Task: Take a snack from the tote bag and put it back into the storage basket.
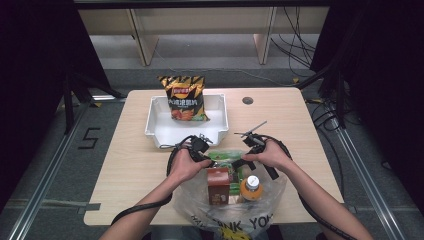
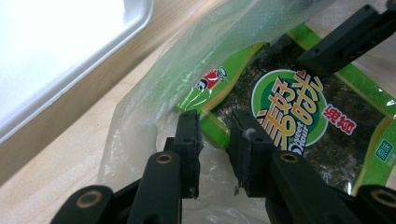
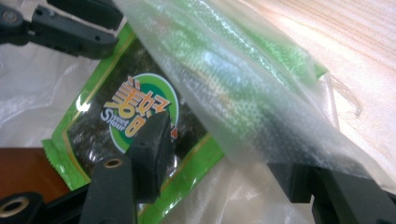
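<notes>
High view: clear plastic bag (image 1: 227,200) at the desk's (image 1: 135,165) near edge holds a green seaweed packet (image 1: 223,159). Left gripper (image 2: 214,128) pinches the bag film; right gripper (image 3: 219,154) jaws stand apart, straddling the packet's edge.

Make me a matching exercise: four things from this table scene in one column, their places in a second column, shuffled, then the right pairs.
Things:
1. chip bag
2. green seaweed packet
3. orange-capped bottle
4. white tray

Places:
A. upright in the plastic bag, beside the brown carton
B. on the table, beyond the plastic bag
C. leaning at the tray's far edge
D. lying flat in the bag's mouth, by both grippers' jaws

Pairs: 1-C, 2-D, 3-A, 4-B
</notes>
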Demonstrator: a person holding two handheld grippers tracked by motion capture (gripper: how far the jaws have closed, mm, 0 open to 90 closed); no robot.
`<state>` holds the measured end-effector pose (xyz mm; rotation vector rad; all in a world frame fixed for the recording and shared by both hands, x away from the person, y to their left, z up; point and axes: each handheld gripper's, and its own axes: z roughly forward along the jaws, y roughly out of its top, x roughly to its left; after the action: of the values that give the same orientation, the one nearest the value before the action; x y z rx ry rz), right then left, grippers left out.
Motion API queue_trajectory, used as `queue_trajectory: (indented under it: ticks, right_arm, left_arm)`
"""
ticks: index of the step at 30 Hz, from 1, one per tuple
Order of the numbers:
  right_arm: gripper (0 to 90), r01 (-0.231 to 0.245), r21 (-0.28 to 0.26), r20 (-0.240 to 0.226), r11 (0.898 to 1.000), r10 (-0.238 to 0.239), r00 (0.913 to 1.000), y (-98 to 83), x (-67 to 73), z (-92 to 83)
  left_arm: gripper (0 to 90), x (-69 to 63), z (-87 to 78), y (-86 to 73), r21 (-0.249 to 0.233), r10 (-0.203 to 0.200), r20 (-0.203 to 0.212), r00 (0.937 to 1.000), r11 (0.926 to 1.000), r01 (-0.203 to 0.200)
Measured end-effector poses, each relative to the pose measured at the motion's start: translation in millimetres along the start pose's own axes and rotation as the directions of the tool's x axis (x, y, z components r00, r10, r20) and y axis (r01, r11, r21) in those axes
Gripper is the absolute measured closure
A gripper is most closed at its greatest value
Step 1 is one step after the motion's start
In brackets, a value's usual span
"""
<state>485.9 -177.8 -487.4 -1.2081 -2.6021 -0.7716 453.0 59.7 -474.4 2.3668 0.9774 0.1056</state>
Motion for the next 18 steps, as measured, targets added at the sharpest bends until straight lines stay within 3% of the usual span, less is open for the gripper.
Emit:
queue_trajectory:
  ticks: [3,5,8,9,11,13,14,18]
  right_arm:
    - [43.8,-0.034,-0.018,-0.016,0.999,0.034,0.9993,2.2,0.0,1.8]
    - [43.6,-0.024,-0.008,0.008,1.000,0.024,0.9997,2.6,-1.9,1.7]
    - [45.6,-0.070,-0.020,-0.016,0.997,0.070,0.9974,4.6,1.9,3.1]
    - [46.2,-0.056,-0.014,0.020,0.998,0.056,0.9982,4.9,0.0,3.3]
    - [49.0,-0.053,-0.007,0.016,0.999,0.054,0.9984,5.6,-1.2,3.3]
    - [52.8,-0.084,-0.012,0.003,0.996,0.084,0.9964,7.1,-1.0,4.0]
    - [54.9,-0.123,-0.023,-0.022,0.992,0.122,0.9923,8.3,1.0,4.5]
    - [61.1,-0.102,-0.015,0.000,0.995,0.102,0.9948,8.1,-2.1,4.7]
  left_arm:
    - [72.6,-1.2,0.9,0.9,0.004,0.004,-0.002,1.0000,1.0000,-0.004]
    - [72.7,-1.3,1.5,0.8,0.005,0.005,-0.003,1.0000,1.0000,-0.005]
    - [72.7,-1.1,1.8,0.1,-0.004,-0.006,-0.002,1.0000,1.0000,0.006]
    - [72.7,0.1,1.3,-0.1,0.003,0.001,0.004,1.0000,1.0000,-0.001]
    - [72.8,0.3,1.0,-0.8,0.002,-0.003,0.004,1.0000,1.0000,0.003]
    - [72.8,0.5,0.2,-1.1,0.004,-0.001,-0.001,1.0000,1.0000,0.001]
    - [72.8,1.1,-0.1,-1.4,0.004,-0.002,0.001,1.0000,1.0000,0.002]
    - [72.8,1.8,-0.7,-2.3,0.006,-0.006,0.003,1.0000,1.0000,0.006]
